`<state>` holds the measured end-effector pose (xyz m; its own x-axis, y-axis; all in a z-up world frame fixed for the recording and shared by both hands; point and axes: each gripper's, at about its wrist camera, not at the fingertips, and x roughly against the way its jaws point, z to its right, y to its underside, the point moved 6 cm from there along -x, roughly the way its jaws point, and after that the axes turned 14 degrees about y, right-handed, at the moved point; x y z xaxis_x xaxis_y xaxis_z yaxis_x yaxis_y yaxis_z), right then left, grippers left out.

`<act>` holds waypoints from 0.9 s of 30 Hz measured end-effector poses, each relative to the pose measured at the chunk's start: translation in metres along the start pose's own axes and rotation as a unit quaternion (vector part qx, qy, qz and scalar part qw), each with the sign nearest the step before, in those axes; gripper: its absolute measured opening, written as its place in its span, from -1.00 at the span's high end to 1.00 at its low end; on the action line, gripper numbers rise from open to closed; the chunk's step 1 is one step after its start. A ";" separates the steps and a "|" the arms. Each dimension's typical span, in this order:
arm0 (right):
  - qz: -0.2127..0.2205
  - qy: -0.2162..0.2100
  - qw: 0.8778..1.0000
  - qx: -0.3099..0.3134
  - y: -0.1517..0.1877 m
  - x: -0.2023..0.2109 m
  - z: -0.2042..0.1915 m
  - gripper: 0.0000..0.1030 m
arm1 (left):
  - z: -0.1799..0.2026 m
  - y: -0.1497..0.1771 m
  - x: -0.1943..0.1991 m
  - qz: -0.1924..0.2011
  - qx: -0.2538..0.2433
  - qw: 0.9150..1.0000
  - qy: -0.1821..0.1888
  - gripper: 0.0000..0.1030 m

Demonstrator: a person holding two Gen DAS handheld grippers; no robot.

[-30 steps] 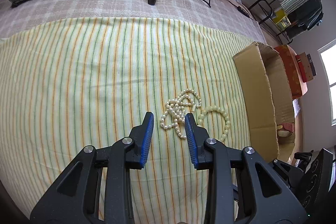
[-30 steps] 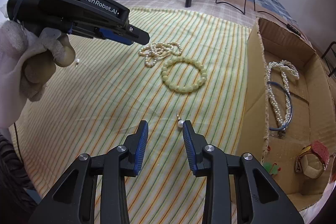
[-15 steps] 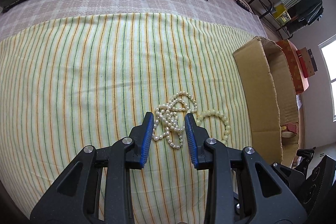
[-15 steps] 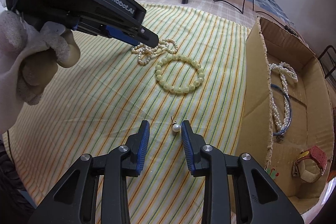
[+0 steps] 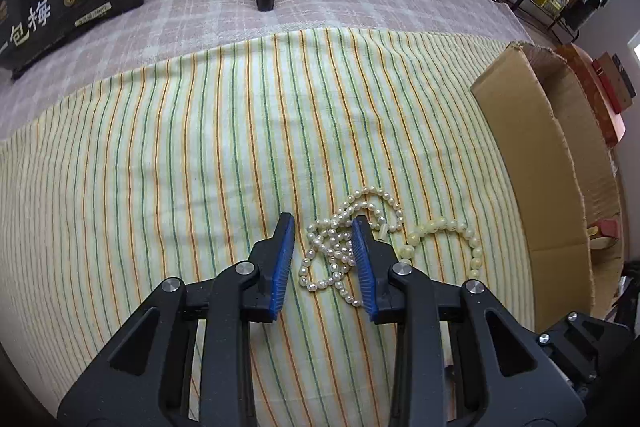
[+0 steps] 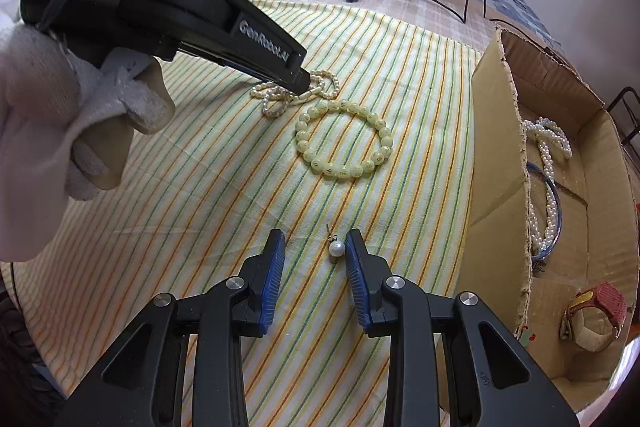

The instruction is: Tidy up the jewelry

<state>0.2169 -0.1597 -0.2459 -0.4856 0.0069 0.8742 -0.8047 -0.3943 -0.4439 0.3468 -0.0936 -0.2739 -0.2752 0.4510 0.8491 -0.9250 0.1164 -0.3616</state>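
On my right sits the cardboard box (image 6: 496,163), open at the top. Inside it I see a pearl strand (image 6: 546,151) lying over a blue bangle (image 6: 556,195), and nearer me a red-strapped watch (image 6: 596,315).

Out on the striped cloth (image 5: 160,187) covering the bed, the tangled pearl necklace (image 5: 336,247) lies just beside the pale green bead bracelet (image 6: 344,139). My left gripper (image 5: 322,247) straddles the necklace: its jaws are closing with the beads bunched between them, the right pad at the beads and the left pad with a sliver of cloth before it, so nothing is clamped yet. A second ago the necklace lay ahead of the tips; now it sits well between the fingers, and the gap has narrowed.

My right gripper (image 6: 314,259) stands partly open over the single pearl earring (image 6: 336,247), which rests on the cloth close against the right pad, ungripped. It lay ahead of the tips a second ago and now is between them. In the right wrist view my gloved hand (image 6: 52,131) has brought the left gripper's nose down onto the necklace.
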 end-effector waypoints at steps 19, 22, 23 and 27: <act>-0.001 0.009 1.000 -0.017 -0.002 0.000 0.008 0.87 | -0.025 -0.005 0.030 0.038 0.059 0.997 0.011 0.90; 0.013 0.006 1.000 -0.020 -0.006 0.009 0.009 0.87 | -0.024 -0.007 0.043 0.050 0.062 0.997 0.021 0.90; 0.017 0.004 1.000 -0.022 -0.008 0.012 0.010 0.87 | -0.023 -0.008 0.048 0.054 0.062 0.996 0.024 0.90; 0.041 -0.006 0.998 -0.035 -0.016 0.032 0.017 0.87 | -0.020 -0.011 0.070 0.074 0.066 0.994 0.039 0.90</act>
<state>0.2198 -0.1691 -0.2077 -0.5479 -0.0337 0.8358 -0.7842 -0.3272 -0.5273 0.3432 -0.0453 -0.2184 -0.3952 0.5221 0.7558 -0.9035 -0.0724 -0.4224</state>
